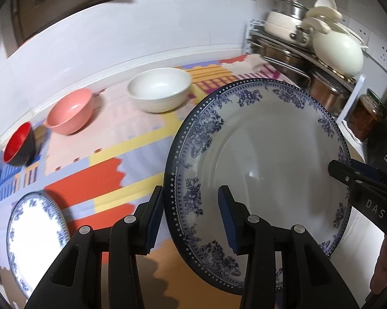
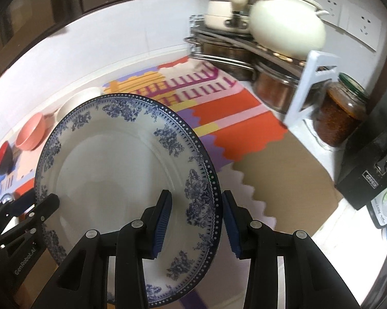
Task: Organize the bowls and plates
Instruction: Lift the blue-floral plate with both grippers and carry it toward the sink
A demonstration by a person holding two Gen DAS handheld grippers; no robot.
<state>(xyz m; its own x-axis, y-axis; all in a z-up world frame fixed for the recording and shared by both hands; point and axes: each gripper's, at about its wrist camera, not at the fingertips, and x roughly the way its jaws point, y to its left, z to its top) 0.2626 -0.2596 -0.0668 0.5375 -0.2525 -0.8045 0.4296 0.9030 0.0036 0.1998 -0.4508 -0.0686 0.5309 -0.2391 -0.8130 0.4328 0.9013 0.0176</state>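
Between the two grippers, the blue-floral plate [image 1: 257,170] is being carried, left gripper [image 1: 191,219] and right gripper [image 2: 196,221] each clamping its rim, likely calling for stacking on the smaller plate [image 1: 36,239].

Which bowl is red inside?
The smallest bowl, at the far left end of the row. It is red inside and black outside; the pink bowl and white bowl are not.

A white tiled wall [image 1: 131,33] stands behind the counter, where a colourful patterned mat [image 1: 111,154] lies. White sockets [image 2: 360,25] sit on the wall at right.
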